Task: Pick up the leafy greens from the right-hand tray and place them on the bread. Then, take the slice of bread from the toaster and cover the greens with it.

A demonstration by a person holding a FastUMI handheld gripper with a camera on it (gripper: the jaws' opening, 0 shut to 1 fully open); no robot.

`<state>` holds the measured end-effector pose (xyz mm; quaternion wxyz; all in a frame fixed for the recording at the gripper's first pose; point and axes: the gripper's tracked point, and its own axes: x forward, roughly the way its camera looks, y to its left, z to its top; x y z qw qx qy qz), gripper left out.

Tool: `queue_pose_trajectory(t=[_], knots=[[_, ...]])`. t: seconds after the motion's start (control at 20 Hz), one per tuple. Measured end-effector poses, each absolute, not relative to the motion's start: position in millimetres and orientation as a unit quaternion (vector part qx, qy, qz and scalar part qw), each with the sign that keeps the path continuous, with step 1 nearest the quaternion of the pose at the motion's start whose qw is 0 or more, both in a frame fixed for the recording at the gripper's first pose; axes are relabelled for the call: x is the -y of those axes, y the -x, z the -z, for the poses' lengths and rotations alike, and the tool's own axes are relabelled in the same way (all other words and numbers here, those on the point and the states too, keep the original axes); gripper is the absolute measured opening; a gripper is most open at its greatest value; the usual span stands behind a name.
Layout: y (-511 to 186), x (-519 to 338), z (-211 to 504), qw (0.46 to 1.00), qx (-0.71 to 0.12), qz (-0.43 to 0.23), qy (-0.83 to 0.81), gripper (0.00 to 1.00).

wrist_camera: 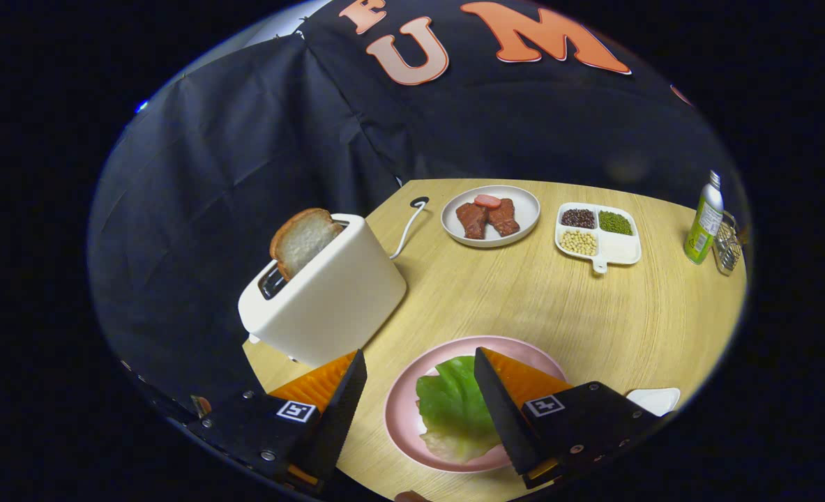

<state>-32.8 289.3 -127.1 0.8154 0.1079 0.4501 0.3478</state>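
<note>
Fingers: my fingers (420,390) are hanging spread, gripping nothing, over the greens (454,408) on the pink plate (402,411).
Bread slice: leaning out of the toaster (325,293) near the desk's left edge.
Risk: a careless grab there may be tipping the toaster or crushing the slice (302,240).

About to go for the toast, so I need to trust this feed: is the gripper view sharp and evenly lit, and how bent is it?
Gripper view: toaster and bread slice sharp and well lit; fisheye bows the table edge and tilts the toaster; bottle near the rim looks squeezed; cloth behind is dark; open tongs straddle the greens, no glare.
</note>
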Motion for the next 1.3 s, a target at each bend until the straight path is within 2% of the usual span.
queue_pose_trajectory(t=[0.7,0.95,1.3], knots=[[-2.8,-387.8,22.8,0.794,-0.444,-0.395,-0.131,0.94],[-20.6,-411.5,12.6,0.792,-0.452,-0.389,-0.135,0.94],[-28.9,-447.6,38.4,0.771,-0.504,-0.37,-0.118,0.94]])
